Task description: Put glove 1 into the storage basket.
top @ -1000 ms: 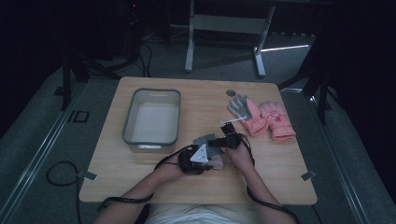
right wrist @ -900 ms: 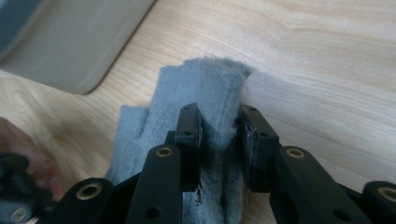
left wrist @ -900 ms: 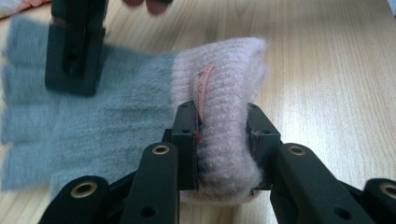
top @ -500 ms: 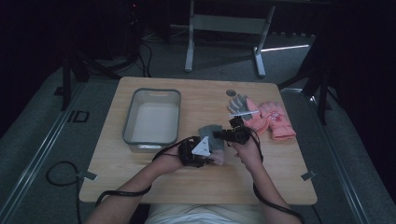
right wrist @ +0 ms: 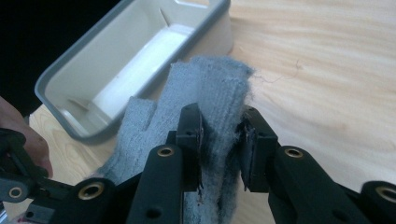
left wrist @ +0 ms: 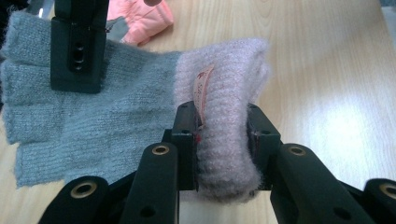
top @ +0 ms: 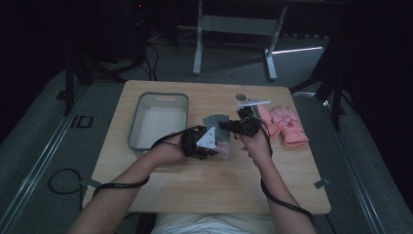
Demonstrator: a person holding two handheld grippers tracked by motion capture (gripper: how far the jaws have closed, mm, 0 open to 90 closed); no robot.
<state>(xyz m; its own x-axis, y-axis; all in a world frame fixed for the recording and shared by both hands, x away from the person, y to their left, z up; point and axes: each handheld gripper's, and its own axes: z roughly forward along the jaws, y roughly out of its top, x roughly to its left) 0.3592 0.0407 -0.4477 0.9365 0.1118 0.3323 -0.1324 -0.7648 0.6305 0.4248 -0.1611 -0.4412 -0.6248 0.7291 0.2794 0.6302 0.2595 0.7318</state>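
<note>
Between both claws, grey knit glove (left wrist: 93, 112)

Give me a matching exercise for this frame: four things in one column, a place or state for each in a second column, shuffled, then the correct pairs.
Things:
1. left gripper
2. right gripper
3. grey bin
4. pink gloves

Places or states:
A. lying on the table's far right side
B. clamped on the grey finger end of the knit glove
C. standing on the table with nothing in it
D. clamped on the pale pink cuff

Pairs: 1-D, 2-B, 3-C, 4-A
</note>
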